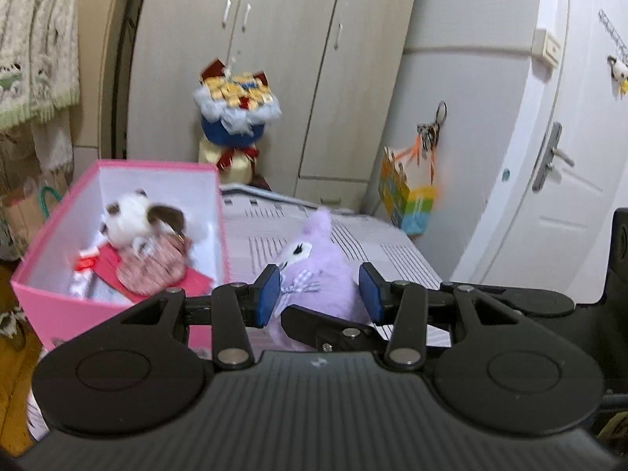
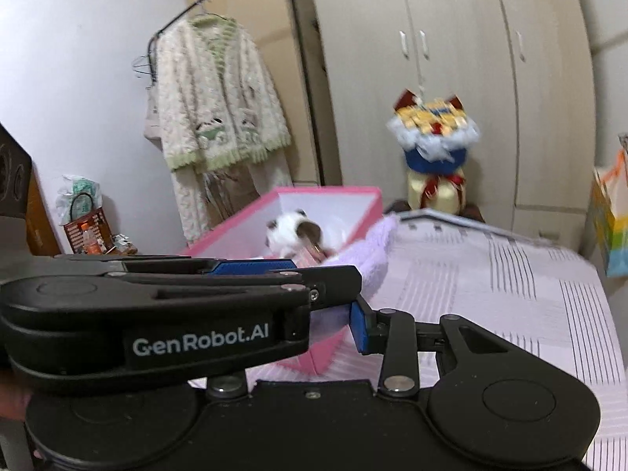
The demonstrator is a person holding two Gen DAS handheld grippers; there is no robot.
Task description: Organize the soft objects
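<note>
On the bed [image 1: 392, 243] an open box [image 1: 51, 294] sits toward the left side, with a plush dog [image 1: 133, 219] lying inside it. Just right of the box, a plush toy [image 1: 314, 263] is between the fingers of the left gripper [image 1: 320, 294], and the right gripper [image 1: 333, 327] reaches in from the right at its lower part. Behind the bed a bouquet [image 1: 235, 114] stands before the wardrobe [image 1: 294, 59]. A gift bag [image 1: 408, 200] hangs right of the bed, a cardigan [image 2: 212, 98] left of the wardrobe
</note>
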